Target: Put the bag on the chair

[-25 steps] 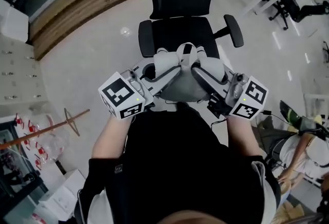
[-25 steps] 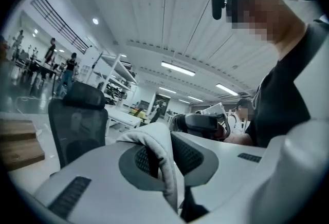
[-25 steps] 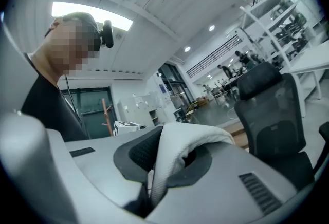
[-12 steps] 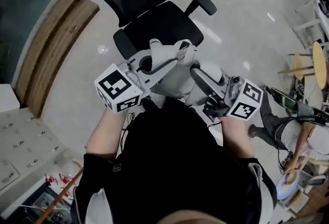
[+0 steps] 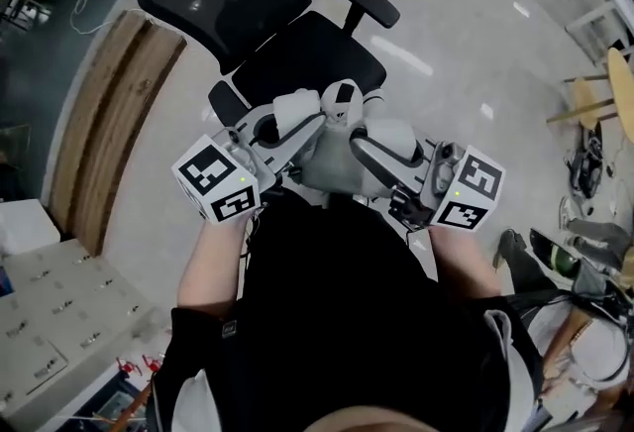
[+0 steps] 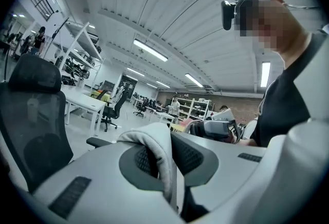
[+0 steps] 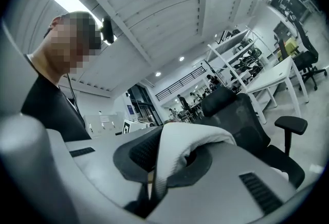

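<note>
A black office chair (image 5: 302,49) with a mesh back stands on the floor ahead of me, its seat bare. I hold a pale grey bag (image 5: 332,162) in front of my body, near the seat's front edge. My left gripper (image 5: 297,113) is shut on one of the bag's white straps (image 6: 157,148). My right gripper (image 5: 365,131) is shut on the other strap (image 7: 193,141). In the left gripper view the left gripper (image 6: 159,159) looks past the chair back (image 6: 31,125). In the right gripper view the right gripper (image 7: 172,159) faces the chair (image 7: 239,115) and its armrest (image 7: 290,124).
A wooden strip (image 5: 104,123) runs across the floor left of the chair. A white cabinet top (image 5: 45,291) lies at the lower left. A round wooden table (image 5: 622,88) and loose gear (image 5: 584,242) are at the right. White desks (image 6: 82,100) stand further off.
My view has swung, so the chair now sits toward the upper left and at an angle. Both grippers moved along with the bag, still gripping its straps.
</note>
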### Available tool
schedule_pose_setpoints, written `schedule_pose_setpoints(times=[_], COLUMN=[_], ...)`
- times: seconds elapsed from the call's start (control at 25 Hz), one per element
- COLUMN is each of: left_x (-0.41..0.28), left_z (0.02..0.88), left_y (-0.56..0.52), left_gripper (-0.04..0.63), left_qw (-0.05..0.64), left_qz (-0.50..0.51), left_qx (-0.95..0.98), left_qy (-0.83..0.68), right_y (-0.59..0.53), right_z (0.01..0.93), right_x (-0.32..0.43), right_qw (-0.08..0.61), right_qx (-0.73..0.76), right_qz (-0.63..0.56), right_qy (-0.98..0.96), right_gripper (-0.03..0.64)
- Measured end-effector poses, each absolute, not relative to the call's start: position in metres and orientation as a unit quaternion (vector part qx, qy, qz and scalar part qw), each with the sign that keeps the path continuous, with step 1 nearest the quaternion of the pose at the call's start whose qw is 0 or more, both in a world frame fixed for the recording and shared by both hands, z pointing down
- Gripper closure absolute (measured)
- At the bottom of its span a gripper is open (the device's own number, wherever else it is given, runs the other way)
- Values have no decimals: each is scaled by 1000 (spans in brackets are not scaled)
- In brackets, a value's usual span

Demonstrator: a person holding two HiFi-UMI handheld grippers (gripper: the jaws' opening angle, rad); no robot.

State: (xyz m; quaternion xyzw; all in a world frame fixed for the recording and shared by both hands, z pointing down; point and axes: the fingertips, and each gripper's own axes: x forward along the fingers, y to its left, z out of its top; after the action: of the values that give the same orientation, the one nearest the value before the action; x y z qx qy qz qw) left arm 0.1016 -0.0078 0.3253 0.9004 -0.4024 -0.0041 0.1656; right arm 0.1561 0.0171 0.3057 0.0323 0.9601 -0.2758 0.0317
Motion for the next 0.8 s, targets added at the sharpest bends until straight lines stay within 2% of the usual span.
schedule_pose_setpoints(times=[0.24, 0.48, 0.8], left_x=[95, 78, -11], left_z=[334, 330, 334], left_y=[-58, -89, -175], left_gripper=[546, 546, 546], left_qw=[180, 166, 163], left_qz=[-13, -7, 23], left_qx=[919, 942, 959], left_qy=[-350, -290, -230], right_y=[-38, -74, -163], right_z=[312, 311, 317], right_x=[147, 129, 41], right_qw=[29, 47, 72], right_qx=[-32, -101, -170], right_qz=[-275, -265, -288], right_qy=[960, 958, 940], right_gripper=[575, 575, 575])
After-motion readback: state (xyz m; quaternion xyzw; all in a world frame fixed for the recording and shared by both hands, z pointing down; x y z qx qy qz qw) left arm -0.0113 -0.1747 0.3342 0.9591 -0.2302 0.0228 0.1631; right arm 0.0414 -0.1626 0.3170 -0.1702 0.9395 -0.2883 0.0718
